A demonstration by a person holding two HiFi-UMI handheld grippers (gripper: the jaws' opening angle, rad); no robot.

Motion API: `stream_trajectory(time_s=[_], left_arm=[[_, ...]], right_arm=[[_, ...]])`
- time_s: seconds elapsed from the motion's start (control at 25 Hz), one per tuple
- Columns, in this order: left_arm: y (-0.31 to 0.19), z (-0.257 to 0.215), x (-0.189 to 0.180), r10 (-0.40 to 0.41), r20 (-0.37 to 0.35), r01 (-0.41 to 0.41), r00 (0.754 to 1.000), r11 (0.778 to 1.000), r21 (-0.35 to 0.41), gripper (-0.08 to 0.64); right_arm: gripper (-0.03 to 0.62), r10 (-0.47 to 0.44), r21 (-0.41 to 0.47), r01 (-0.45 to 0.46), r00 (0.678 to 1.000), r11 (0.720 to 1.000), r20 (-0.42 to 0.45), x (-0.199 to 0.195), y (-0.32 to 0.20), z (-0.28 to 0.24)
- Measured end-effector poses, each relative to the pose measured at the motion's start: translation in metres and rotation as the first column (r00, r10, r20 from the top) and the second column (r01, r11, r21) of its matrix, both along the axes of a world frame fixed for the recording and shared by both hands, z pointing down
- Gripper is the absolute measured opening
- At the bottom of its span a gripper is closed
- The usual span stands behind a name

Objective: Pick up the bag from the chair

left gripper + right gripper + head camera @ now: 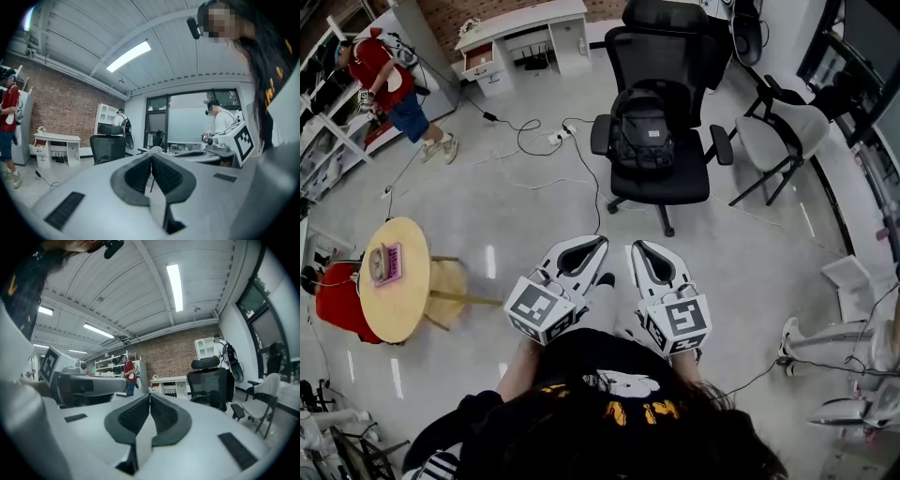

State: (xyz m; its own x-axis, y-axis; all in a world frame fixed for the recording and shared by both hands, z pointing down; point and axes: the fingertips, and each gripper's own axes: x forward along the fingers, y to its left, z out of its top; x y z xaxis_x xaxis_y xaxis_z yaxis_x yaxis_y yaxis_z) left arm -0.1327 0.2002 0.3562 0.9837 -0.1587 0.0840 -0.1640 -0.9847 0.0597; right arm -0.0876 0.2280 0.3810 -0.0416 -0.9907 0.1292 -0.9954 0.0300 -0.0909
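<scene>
Head view: the black bag (pixel 642 131) sits on the seat of the black office chair (pixel 675 187), propped against its backrest. It is well apart from the left gripper (pixel 600 242) and right gripper (pixel 636 247), which are held side by side. Left gripper view: its fingers (pixel 136 174) are clenched together, empty. Right gripper view: its fingers (pixel 133 416) are likewise pressed together on nothing.

The bag (pixel 642 131) sits on the chair (pixel 661 56), at 12 o'clock from the left gripper (pixel 598 244) and right gripper (pixel 636 249), which lie side by side. A second chair (pixel 783 139) stands at 2 o'clock. A round surface (pixel 398 300) lies at 9 o'clock, and a person (pixel 389 89) is at 10 o'clock, well apart.
</scene>
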Motion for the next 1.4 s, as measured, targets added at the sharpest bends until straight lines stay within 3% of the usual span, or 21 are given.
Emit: stream_trajectory(time_s=[0.36,0.68,1.0,1.4], left_arm=[[-0.036,0.015,0.022,0.011,0.012,-0.011,1.000,1.000,-0.016,0.009],[-0.126,0.028,0.061,0.032,0.025,-0.031,0.999,0.998,-0.051,0.009],[-0.218,0.020,0.110,0.125,0.013,-0.124,0.992,0.991,-0.042,0.009],[-0.303,0.032,0.129,0.187,0.021,-0.186,0.982,0.981,-0.046,0.009]], right_arm=[[0.009,0.001,-0.026,-0.001,1.000,1.000,0.005,0.018,-0.038,0.012],[0.009,0.045,-0.070,-0.045,0.999,0.996,-0.001,0.062,-0.118,0.020],[0.009,0.131,-0.100,-0.129,0.991,0.987,0.015,0.111,-0.207,0.021],[0.009,0.185,-0.120,-0.182,0.983,0.976,0.014,0.132,-0.295,0.030]])
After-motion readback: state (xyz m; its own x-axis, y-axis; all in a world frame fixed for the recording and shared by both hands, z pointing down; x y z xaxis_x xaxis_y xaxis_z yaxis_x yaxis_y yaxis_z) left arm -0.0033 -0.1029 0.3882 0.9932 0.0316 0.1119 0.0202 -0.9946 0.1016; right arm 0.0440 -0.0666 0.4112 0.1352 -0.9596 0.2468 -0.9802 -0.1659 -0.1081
